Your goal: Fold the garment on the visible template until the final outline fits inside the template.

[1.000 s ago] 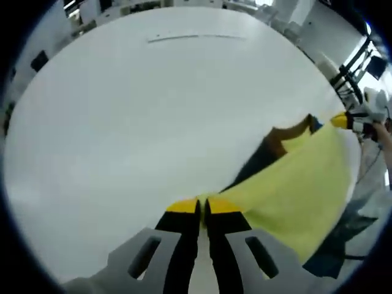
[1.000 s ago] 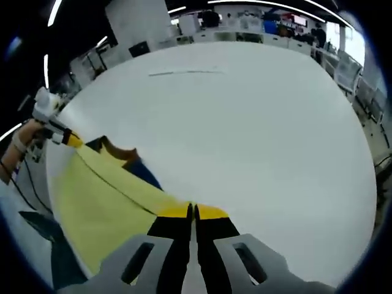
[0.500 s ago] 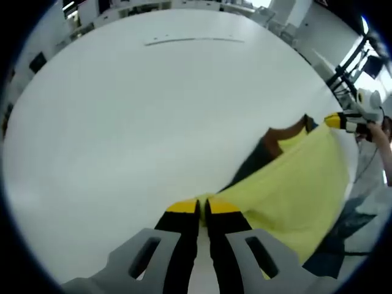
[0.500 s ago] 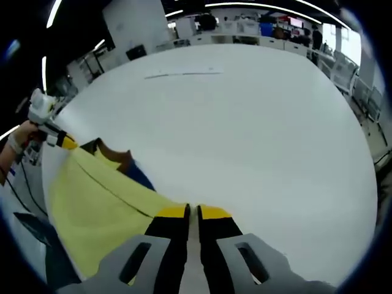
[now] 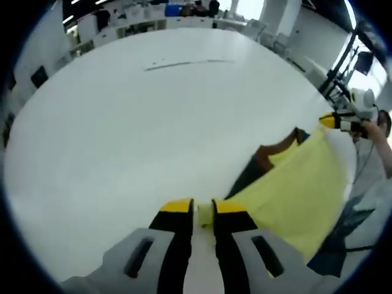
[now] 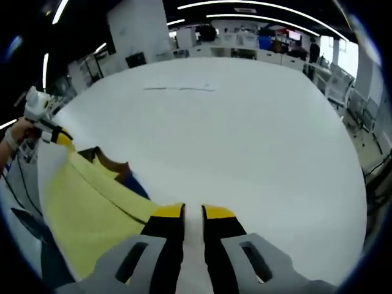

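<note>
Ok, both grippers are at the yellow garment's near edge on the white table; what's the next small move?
Probably draw both back clear of the cloth. The left gripper and right gripper have jaws parted, and the yellow garment already lies on the white table, seemingly released.

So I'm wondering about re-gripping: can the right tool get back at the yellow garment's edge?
Probably yes: the right tool is open, the yellow garment lies beside its left jaw, nothing between.

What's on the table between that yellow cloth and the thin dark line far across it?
Nothing: in the left gripper view, bare white table runs from the yellow cloth to the thin dark line.
</note>
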### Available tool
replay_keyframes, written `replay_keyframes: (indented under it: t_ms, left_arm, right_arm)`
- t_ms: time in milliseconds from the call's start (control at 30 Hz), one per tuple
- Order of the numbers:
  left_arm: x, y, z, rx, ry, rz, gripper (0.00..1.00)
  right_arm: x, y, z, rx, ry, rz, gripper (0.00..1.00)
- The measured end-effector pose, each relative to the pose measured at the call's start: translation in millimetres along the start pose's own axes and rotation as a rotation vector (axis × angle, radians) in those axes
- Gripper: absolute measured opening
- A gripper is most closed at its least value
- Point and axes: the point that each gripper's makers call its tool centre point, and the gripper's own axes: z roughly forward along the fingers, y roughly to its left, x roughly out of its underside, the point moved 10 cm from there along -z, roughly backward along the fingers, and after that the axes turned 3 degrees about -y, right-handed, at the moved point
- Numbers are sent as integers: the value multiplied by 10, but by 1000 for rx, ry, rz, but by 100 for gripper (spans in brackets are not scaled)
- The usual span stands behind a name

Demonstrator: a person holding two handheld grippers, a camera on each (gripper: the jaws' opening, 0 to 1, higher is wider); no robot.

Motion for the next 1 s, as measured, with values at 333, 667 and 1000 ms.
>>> replay_keyframes:
  t_ms: [333, 667, 1000]
  left_arm:
    - [-57, 15, -300, -72, -64, 165, 20]
    - [6, -40, -405, -43, -130, 409, 21]
    - [158, -77, -299, 11, -19, 666, 17]
  right_arm:
    - [-45, 51, -201, -2, -35, -84, 20]
    - [12, 93, -329, -13, -17, -248, 26]
    - [50, 228, -333, -103, -8, -491, 31]
